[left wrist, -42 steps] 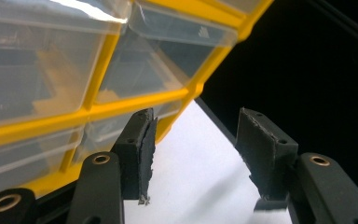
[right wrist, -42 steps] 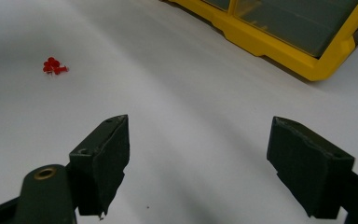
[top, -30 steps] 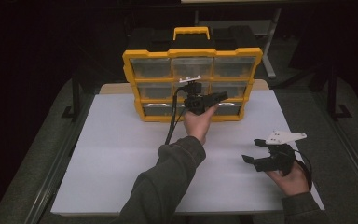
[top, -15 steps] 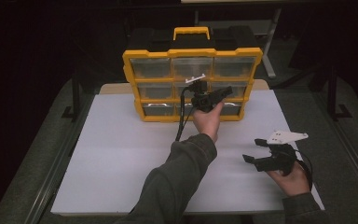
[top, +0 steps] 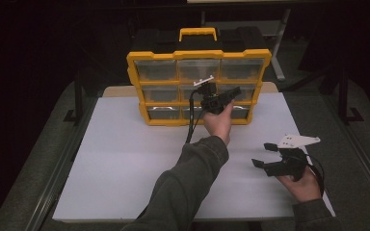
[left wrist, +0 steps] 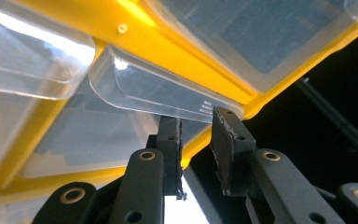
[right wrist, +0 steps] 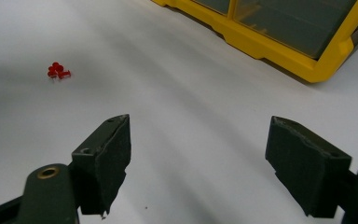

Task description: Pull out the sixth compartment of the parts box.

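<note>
I am working at a white worktop (top: 125, 159) where a yellow organiser case (top: 198, 54) of clear drawers is standing upright at the far edge. My left gripper (top: 224, 98) is reaching up to the right side of the case, at the middle row. In the left gripper view its fingers (left wrist: 227, 140) have just been closing around the clear lip of a drawer (left wrist: 168, 95); the lip is sitting between them, but a gap remains and I cannot tell whether the pads are pressing on it yet. The drawer is looking seated in its slot, so I am judging the pull-out as barely begun. My right gripper (top: 266, 155) is resting near the front right, fingers spread wide and holding nothing. Small red pins (right wrist: 57, 71) are lying in a cluster on the worktop, apparently waiting to be stowed.
</note>
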The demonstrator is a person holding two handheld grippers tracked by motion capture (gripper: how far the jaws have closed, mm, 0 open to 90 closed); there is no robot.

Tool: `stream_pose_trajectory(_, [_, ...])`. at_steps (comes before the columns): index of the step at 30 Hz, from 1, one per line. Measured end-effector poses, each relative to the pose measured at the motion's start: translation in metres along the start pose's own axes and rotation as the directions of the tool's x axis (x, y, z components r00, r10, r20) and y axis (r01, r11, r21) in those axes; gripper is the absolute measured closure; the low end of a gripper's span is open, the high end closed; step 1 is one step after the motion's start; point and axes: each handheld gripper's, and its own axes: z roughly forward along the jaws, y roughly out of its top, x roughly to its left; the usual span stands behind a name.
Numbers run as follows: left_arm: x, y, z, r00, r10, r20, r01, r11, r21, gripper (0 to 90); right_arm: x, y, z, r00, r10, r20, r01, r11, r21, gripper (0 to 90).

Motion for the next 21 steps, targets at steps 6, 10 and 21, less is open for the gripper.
stream_pose_trajectory(6, [-0.0039,-0.0019,0.0023,0.9997,0.015,-0.017,-0.015,0.9999,-0.007,74.1,-0.0006,-0.0002,0.0019,1.0,0.0,0.0,0.0,1.0,0.007,21.3])
stream_pose_trajectory(10, [-0.0038,-0.0024,0.0022,0.9999,-0.002,-0.013,0.002,0.9999,-0.012,74.2,-0.0013,-0.0014,0.002,1.0,-0.008,-0.004,0.008,1.0,0.009,21.9])
stream_pose_trajectory(21, [0.0006,-0.0053,-0.001,0.9947,-0.087,0.055,0.088,0.996,-0.018,75.4,-0.0004,-0.0024,0.0015,1.0,-0.008,-0.005,0.008,1.0,0.007,21.6])
